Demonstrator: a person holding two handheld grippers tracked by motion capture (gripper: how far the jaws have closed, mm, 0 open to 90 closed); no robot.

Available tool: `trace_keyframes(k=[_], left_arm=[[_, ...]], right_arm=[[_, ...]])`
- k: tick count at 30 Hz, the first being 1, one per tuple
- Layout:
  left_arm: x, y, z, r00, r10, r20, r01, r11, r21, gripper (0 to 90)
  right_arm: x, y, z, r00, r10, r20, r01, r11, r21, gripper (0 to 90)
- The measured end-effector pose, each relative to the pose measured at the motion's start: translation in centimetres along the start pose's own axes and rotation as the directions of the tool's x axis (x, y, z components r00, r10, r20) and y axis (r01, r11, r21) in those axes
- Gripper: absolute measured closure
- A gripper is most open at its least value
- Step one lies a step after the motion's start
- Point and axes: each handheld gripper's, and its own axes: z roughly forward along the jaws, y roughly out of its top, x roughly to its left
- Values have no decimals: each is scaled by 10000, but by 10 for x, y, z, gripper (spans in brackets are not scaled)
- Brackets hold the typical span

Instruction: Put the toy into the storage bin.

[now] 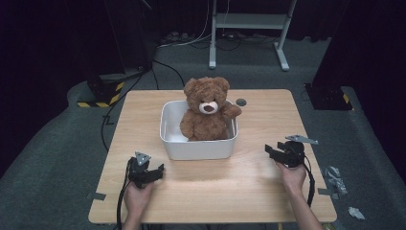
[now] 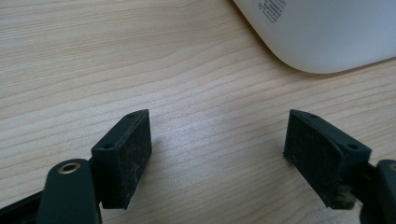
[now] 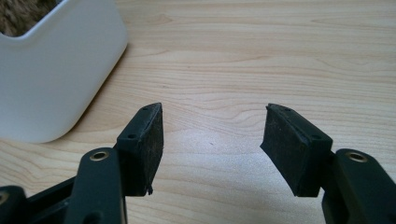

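I have a gripper in each hand, and both rest low over the wooden table [image 1: 268,120] on my side of the white tub [image 1: 198,149], one to each flank, which I judge to be a ready stance for reaching in from both sides at once. My left gripper [image 1: 155,171] sits near the tub's front left corner with its jaws spread apart and nothing between them; in the left gripper view there is just bare wood grain between the black pads [image 2: 133,154], and the tub's rounded corner [image 2: 327,37] lies ahead and to one side, apart from them. My right gripper [image 1: 273,151] is off the tub's right front corner, jaws likewise parted on nothing, the pads [image 3: 149,144] framing empty tabletop with the tub wall [image 3: 56,79] near but not touching. The brown teddy bear [image 1: 207,111] sits upright inside the tub, head and one arm poking above the rim, facing me, so it looks easy to take from either side. The table is pale wood with a small dark disc [image 1: 241,102] near its far edge. Around it is grey carpet, dark curtains, loose cables, a white stand frame [image 1: 249,28] at the back, and yellow-and-black striped bases [image 1: 103,96] on the floor
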Motion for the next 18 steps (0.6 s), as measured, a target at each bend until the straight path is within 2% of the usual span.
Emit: trace_keyframes(k=[10,18], left_arm=[[0,0,0,10000,-34,6,34,10000,-26,230],[0,0,0,10000,-29,5,29,10000,-23,230]], right_arm=[[2,-3,10,9998,-93,159,88,9995,302,382],[7,-5,19,9975,-556,435,527,9966,640,381]])
